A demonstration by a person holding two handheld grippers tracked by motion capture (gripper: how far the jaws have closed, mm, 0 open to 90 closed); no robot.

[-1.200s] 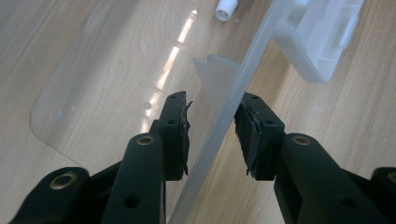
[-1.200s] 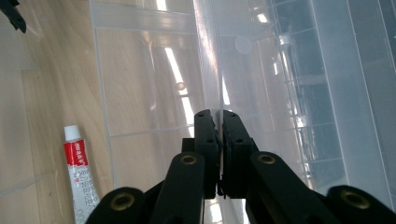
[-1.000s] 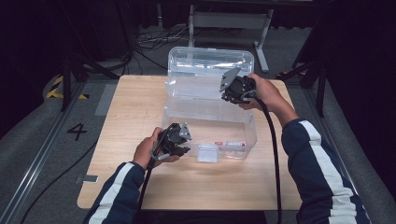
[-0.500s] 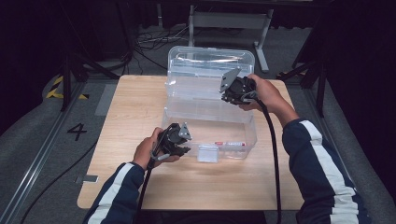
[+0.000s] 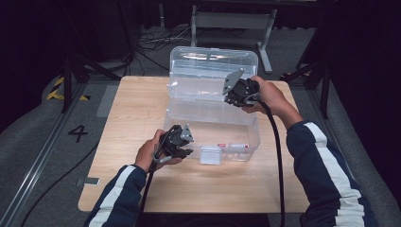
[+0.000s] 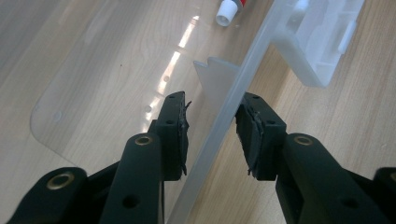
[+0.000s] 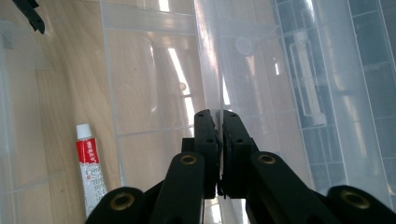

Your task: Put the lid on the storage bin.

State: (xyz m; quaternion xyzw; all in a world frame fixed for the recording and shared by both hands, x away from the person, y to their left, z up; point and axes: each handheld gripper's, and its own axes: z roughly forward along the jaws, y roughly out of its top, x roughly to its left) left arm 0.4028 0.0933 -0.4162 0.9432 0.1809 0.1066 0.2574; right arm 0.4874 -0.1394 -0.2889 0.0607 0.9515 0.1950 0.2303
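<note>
A clear plastic box (image 5: pixel 213 124) stands on the wooden table with its lid (image 5: pixel 213 66) raised upright behind it. My right gripper (image 5: pixel 230 96) is shut on the lid's thin side edge (image 7: pixel 208 56), its jaws pressed on the plastic (image 7: pixel 219 123). At the box's front left, my left gripper (image 5: pixel 187 144) is open and straddles the front wall (image 6: pixel 243 74), one jaw inside and one outside, apart from the plastic (image 6: pixel 212 121). A red and white tube (image 5: pixel 232 146) lies on the box's floor, also seen as the tube (image 7: pixel 91 168) with its white cap (image 6: pixel 229 7).
The box's white front latch (image 5: pixel 210 155) hangs on the near wall, to the right of my left gripper as the latch (image 6: pixel 322 42). The table (image 5: pixel 127 109) has bare wood left of and in front of the box. Cables and stand legs lie on the floor behind.
</note>
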